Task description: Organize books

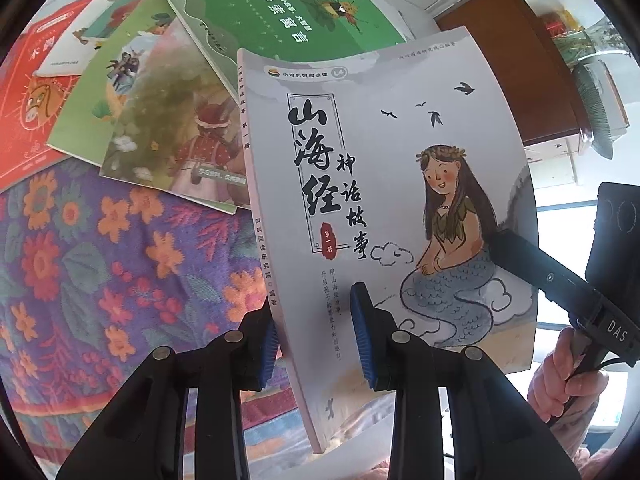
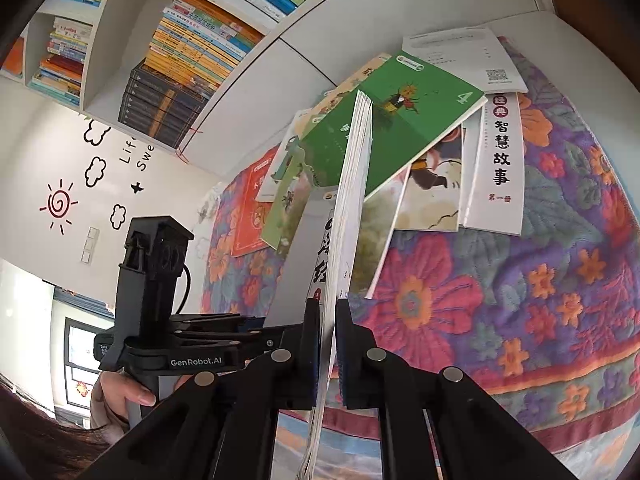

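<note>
Item: grey mermaid-cover book, titled 山海经神话故事, lifted above the floral cloth; left gripper clamps its spine edge, right gripper pinches its page edge. Behind: green book atop loose spread. White shelves hold stacked books. Gripper label: GenRobot.AI

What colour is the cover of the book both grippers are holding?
Pale grey, with black brush lettering and a mermaid drawing. The book shows best in the left wrist view.

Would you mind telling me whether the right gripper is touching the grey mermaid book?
Touching: in the right wrist view the right gripper has both pads pressed against the page edges of the grey mermaid book.
</note>
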`<state>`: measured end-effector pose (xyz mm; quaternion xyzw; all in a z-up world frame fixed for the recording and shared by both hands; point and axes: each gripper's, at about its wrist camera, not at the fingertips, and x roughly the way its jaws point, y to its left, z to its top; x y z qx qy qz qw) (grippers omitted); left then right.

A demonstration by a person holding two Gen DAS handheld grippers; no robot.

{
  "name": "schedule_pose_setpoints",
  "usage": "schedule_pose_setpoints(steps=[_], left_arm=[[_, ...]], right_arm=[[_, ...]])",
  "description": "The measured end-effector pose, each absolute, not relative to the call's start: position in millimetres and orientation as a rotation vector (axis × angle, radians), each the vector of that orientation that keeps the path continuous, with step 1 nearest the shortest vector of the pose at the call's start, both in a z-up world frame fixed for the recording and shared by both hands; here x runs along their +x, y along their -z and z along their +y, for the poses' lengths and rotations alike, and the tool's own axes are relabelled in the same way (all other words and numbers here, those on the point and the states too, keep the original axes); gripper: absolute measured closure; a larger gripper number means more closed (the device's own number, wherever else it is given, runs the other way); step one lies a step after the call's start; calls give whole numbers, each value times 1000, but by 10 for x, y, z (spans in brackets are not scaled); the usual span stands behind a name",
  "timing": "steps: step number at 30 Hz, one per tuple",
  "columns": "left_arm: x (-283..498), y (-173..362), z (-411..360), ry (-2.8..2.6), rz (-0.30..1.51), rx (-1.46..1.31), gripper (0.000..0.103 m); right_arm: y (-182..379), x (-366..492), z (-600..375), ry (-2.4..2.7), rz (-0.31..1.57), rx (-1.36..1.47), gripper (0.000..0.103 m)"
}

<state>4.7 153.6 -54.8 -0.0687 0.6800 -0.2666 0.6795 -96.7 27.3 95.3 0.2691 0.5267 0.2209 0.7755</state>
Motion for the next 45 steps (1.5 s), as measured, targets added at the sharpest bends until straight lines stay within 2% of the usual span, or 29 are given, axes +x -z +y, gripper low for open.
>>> schedule_pose_setpoints(steps=[22,33,45], left_arm=[[-35,80,2444,587,1522,-181,73],[68,36,2921,574,1511,-228,73],[231,-169,4161,444,1456,-328,73]], right_arm=[[-1000,-855,701,-507,1152,557,94],[-1006,-720,1013,-537,1152,555,93],[-971,-349,1930,-666,1149,536,90]])
